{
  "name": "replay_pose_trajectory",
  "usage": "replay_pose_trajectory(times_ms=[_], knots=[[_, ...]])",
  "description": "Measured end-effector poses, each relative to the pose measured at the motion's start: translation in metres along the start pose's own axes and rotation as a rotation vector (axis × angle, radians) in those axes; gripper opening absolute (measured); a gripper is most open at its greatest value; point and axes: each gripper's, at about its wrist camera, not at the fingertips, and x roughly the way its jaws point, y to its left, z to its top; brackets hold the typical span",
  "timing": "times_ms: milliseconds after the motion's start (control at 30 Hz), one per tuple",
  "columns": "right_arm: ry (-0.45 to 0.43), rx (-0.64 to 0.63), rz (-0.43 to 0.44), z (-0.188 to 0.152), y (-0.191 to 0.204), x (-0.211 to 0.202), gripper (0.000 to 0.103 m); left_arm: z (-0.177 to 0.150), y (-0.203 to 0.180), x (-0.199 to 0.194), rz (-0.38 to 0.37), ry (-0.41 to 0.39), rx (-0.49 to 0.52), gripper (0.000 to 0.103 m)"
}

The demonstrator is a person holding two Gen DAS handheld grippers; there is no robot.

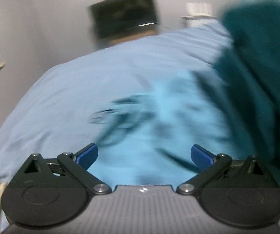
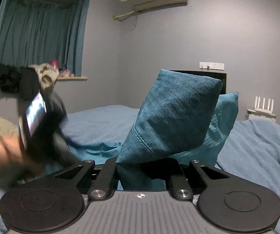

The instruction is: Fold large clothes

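A dark teal garment (image 2: 171, 113) with a stitched hem rises in a peak over the bed, its lighter turquoise side (image 2: 224, 120) showing behind. My right gripper (image 2: 140, 167) is shut on its lower edge, and the cloth hides the fingertips. In the left wrist view the same dark teal cloth (image 1: 256, 78) hangs at the right. My left gripper (image 1: 143, 156) is open above a blurred turquoise stretch with a dark print (image 1: 143, 113), and nothing is between its blue pads (image 1: 87, 156). A hand carries the left gripper's housing (image 2: 36, 115) at the left, blurred.
The bed has a pale blue sheet (image 1: 62, 97), with a fleecy blue blanket (image 2: 260, 156) on the right. Behind are a dark headboard (image 1: 124, 13), teal curtains (image 2: 36, 31), a sill with soft toys (image 2: 48, 74) and a router on a white stand (image 2: 262, 107).
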Motion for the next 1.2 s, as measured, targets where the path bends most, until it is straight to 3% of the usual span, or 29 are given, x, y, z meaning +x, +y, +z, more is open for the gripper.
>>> replay_pose_trajectory(times_ms=[133, 233, 333, 467, 700, 800, 900, 1067, 1133, 1200], knots=[[0.031, -0.104, 0.025, 0.011, 0.024, 0.016, 0.013, -0.012, 0.059, -0.011, 0.035, -0.012, -0.188, 0.103], [0.061, -0.18, 0.067, 0.01, 0.047, 0.034, 0.013, -0.022, 0.095, -0.009, -0.002, -0.007, -0.392, 0.103], [0.111, -0.272, 0.119, 0.002, 0.073, 0.049, 0.013, -0.021, 0.117, -0.014, -0.035, -0.041, -0.484, 0.103], [0.167, -0.326, 0.184, -0.012, 0.097, 0.067, 0.012, -0.02, 0.138, -0.028, -0.051, -0.112, -0.528, 0.103], [0.195, -0.394, 0.248, -0.026, 0.133, 0.085, 0.012, -0.025, 0.146, -0.021, -0.219, -0.072, -0.586, 0.1], [0.211, -0.419, 0.273, -0.028, 0.141, 0.087, 0.012, -0.023, 0.142, -0.014, -0.3, -0.057, -0.582, 0.092], [0.225, -0.441, 0.287, -0.033, 0.144, 0.086, 0.012, -0.018, 0.128, -0.006, -0.368, -0.032, -0.537, 0.077], [0.227, -0.401, 0.315, -0.031, 0.136, 0.083, 0.012, -0.018, 0.106, 0.007, -0.387, 0.038, -0.446, 0.069], [0.225, -0.401, 0.319, -0.031, 0.134, 0.078, 0.012, -0.022, 0.103, 0.017, -0.398, 0.079, -0.447, 0.068], [0.224, -0.406, 0.322, -0.033, 0.13, 0.074, 0.013, -0.026, 0.106, 0.026, -0.425, 0.115, -0.486, 0.058]])
